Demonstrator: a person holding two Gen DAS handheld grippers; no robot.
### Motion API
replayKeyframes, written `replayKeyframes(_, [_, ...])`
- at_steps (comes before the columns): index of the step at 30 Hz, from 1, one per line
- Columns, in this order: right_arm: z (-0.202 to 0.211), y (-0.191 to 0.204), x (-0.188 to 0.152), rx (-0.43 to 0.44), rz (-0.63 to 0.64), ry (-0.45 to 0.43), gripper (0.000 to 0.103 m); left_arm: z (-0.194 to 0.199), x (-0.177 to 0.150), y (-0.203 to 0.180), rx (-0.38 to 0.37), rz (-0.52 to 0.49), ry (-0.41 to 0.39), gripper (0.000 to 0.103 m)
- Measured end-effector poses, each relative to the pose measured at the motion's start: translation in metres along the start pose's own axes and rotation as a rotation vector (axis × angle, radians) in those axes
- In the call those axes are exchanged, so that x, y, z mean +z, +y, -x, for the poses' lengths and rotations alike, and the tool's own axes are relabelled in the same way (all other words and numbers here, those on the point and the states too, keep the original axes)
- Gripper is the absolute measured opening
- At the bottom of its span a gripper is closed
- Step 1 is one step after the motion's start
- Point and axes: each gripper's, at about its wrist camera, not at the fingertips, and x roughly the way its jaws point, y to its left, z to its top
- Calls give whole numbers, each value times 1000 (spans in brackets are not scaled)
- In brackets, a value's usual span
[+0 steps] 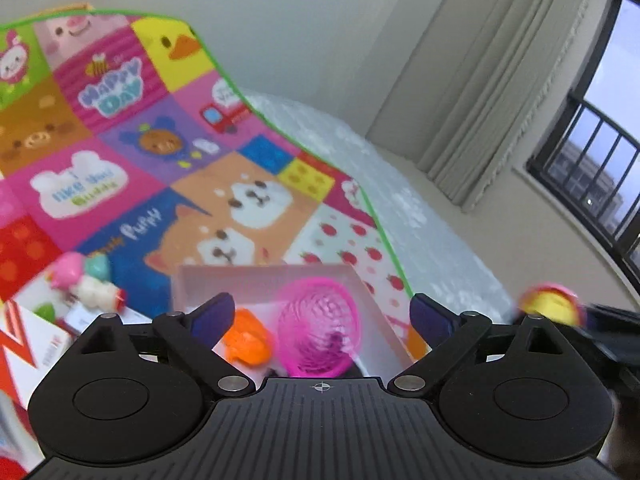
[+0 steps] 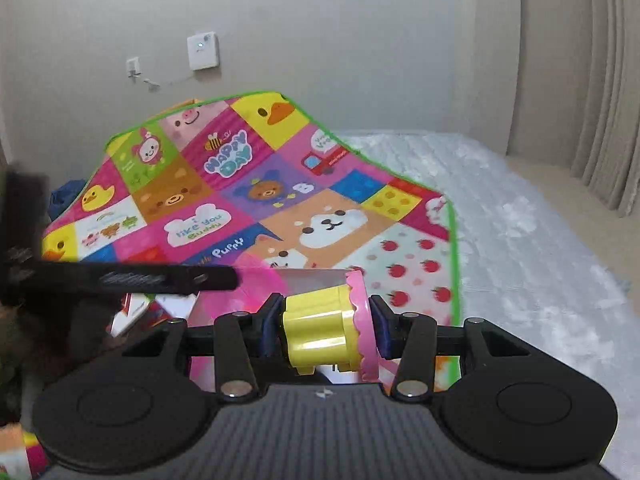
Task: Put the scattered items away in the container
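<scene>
A white box (image 1: 276, 278) sits on the colourful play mat (image 1: 132, 148). Inside it lie a pink mesh basket toy (image 1: 320, 330) and an orange toy (image 1: 246, 342). My left gripper (image 1: 322, 312) is open and empty, just above the box. My right gripper (image 2: 324, 330) is shut on a yellow toy with a pink scalloped rim (image 2: 326, 330), held above the box edge (image 2: 316, 276). That toy also shows at the right edge of the left wrist view (image 1: 550, 306). The left gripper appears as a dark blurred bar in the right wrist view (image 2: 120, 278).
Small toys in pink, teal and white (image 1: 86, 280) lie left of the box, beside a red and white carton (image 1: 24, 344). The mat lies on a pale grey carpet (image 2: 520, 240). A wall, curtains (image 1: 500, 80) and a window (image 1: 600, 140) are behind.
</scene>
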Motion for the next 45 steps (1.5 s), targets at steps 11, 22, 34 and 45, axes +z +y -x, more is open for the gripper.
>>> replayKeyframes(11, [-106, 7, 9, 19, -224, 54, 53, 77, -72, 62, 299, -163, 124, 102])
replayKeyframes(22, [-89, 105, -6, 13, -67, 92, 58, 167, -83, 117, 579, 199, -25, 103])
replayKeyframes(34, [-203, 240, 15, 27, 14, 219, 72, 149, -103, 152, 637, 189, 1, 103])
replayKeyframes(45, [-303, 257, 4, -6, 85, 304, 58, 128, -112, 186, 549, 299, 69, 103])
